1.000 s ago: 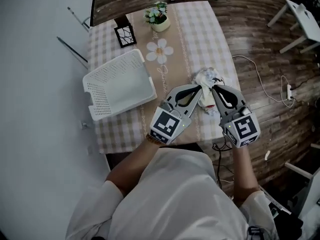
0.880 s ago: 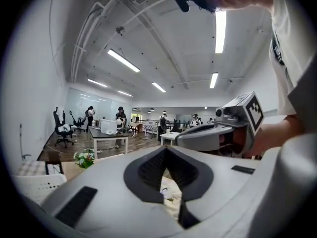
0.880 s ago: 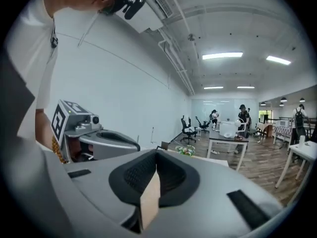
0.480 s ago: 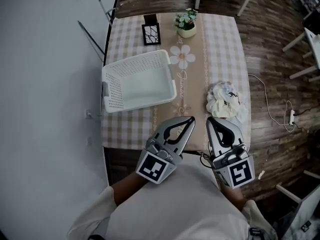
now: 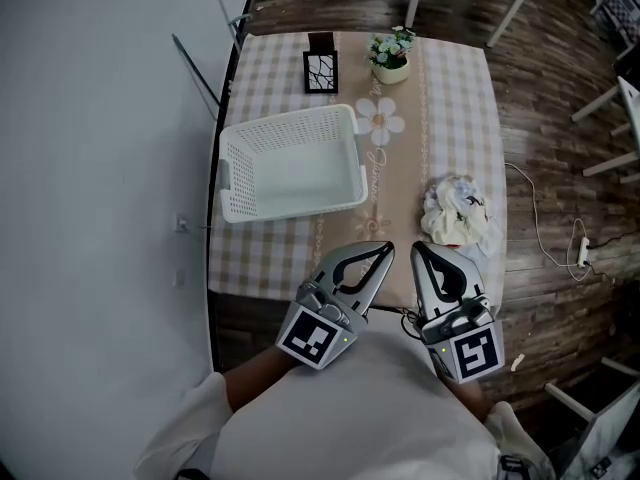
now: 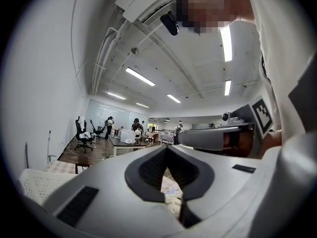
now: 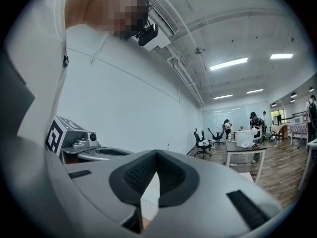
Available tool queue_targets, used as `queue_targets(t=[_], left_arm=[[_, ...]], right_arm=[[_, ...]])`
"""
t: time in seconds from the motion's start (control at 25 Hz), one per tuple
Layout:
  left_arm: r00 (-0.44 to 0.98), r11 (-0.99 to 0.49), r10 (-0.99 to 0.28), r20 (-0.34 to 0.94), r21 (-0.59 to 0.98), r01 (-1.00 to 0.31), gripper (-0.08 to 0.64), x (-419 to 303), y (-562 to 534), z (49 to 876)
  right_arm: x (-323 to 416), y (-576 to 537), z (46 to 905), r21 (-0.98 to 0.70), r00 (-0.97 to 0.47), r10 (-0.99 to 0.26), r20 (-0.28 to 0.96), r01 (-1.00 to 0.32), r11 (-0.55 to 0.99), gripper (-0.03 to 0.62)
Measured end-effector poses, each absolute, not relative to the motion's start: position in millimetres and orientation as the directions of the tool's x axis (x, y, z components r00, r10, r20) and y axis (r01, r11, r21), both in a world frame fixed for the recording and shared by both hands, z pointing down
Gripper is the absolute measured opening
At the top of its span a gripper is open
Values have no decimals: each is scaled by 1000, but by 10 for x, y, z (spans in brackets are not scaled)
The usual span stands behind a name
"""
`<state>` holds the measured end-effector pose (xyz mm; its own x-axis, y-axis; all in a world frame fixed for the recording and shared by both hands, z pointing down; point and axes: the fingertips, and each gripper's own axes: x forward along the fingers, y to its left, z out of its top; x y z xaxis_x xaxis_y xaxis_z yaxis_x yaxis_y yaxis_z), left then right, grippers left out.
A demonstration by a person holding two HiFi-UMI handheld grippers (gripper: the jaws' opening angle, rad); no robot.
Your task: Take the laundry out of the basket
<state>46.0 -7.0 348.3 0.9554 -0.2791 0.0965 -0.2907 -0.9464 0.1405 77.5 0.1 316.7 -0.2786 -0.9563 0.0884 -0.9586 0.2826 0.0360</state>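
The white plastic basket (image 5: 290,163) lies with nothing in it on the left half of the checked table (image 5: 455,98). A crumpled white bundle of laundry (image 5: 455,213) rests on the cloth by the table's right edge. My left gripper (image 5: 385,249) and right gripper (image 5: 415,249) hover side by side at the near edge, close to my body, both shut with nothing in them. The left gripper view shows shut jaws (image 6: 166,148) with a bit of the laundry (image 6: 171,190) beyond. In the right gripper view the jaws (image 7: 156,152) are shut too, and basket mesh (image 7: 148,192) shows past them.
At the table's far end stand a black picture frame (image 5: 321,71) and a small flower pot (image 5: 390,56). A beige runner with a daisy (image 5: 380,121) runs down the middle. A cable and power strip (image 5: 583,253) lie on the wooden floor at the right; a white wall is at the left.
Both grippers have drawn back from the laundry bundle toward my body and the table's near edge. The bundle stays on the table.
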Motion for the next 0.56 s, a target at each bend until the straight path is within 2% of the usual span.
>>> queue_targets(t=[0.56], left_arm=[[964, -954, -245, 99, 149, -258, 23, 576, -63, 3451]], right_arm=[[895, 3, 3125, 39, -255, -962, 95, -965, 259, 14]])
